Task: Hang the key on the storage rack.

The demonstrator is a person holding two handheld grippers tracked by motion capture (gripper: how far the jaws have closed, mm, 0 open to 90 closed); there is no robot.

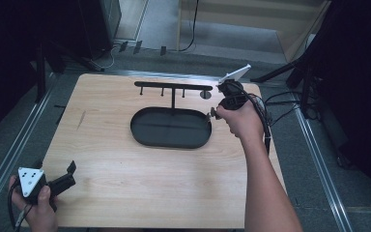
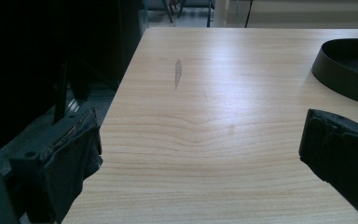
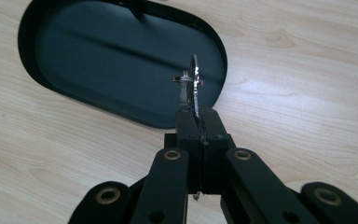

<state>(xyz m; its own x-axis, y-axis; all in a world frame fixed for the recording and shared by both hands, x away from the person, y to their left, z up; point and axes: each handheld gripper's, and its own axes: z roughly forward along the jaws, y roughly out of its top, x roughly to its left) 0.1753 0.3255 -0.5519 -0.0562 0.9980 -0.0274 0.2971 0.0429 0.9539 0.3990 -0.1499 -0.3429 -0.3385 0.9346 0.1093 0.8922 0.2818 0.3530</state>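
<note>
Right hand-held gripper (image 3: 199, 122) clamps key ring (image 3: 193, 86) — above black tray (image 3: 121, 65).

A pale wooden desk (image 1: 125, 164) lies under both tongs. Beyond them, grey floor (image 1: 232, 36) with trailing black cables (image 1: 193, 29); dark stands (image 1: 43, 58) flank the sides.

Matt black tray (image 3: 98, 60), pale wooden table (image 1: 125, 169)
</note>
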